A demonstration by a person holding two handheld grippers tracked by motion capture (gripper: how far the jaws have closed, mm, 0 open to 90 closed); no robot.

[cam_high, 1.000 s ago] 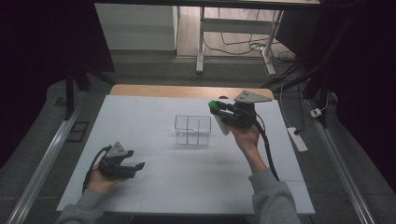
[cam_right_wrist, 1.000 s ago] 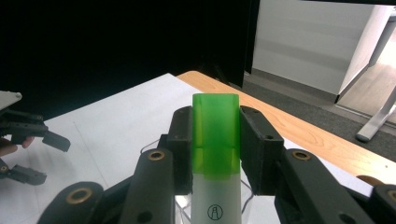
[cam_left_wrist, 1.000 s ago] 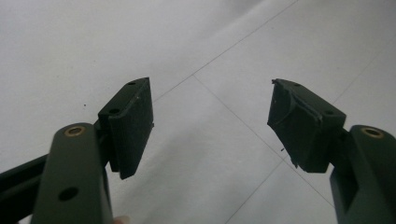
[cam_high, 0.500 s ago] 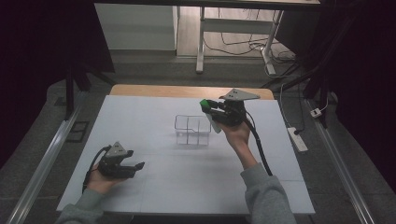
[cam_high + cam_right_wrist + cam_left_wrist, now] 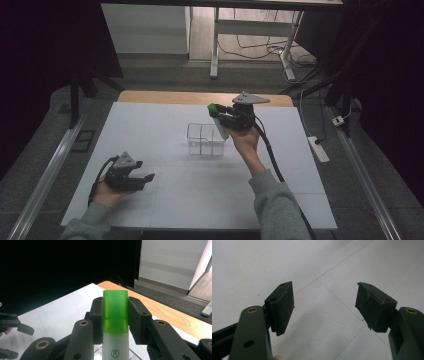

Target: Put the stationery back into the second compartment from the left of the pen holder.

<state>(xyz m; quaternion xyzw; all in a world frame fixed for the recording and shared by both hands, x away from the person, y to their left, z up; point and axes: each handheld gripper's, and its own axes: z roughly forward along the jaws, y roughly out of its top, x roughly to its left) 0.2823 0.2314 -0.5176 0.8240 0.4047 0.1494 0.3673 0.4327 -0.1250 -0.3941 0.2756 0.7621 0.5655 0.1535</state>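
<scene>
Since a second ago the right gripper (image 5: 223,116) has carried its stick (image 5: 218,120) leftward, from beside the box (image 5: 205,139) to above the box's right end; the left gripper (image 5: 142,178) has not shifted.

Left to right: the left gripper rests in the hand on the table (image 5: 165,200), jaws spread and empty. The clear box stands mid-table, its compartments apparently empty. The right gripper is clamped on the stick, held above the box's right compartment.

Judgement: the stick is picked up and brought over; lowering and release remain.

The right gripper view shows the stick's green cap (image 5: 115,312), white body and printed mark, which the high view leaves small. The left gripper view confirms nothing between its pads (image 5: 283,306).
</scene>
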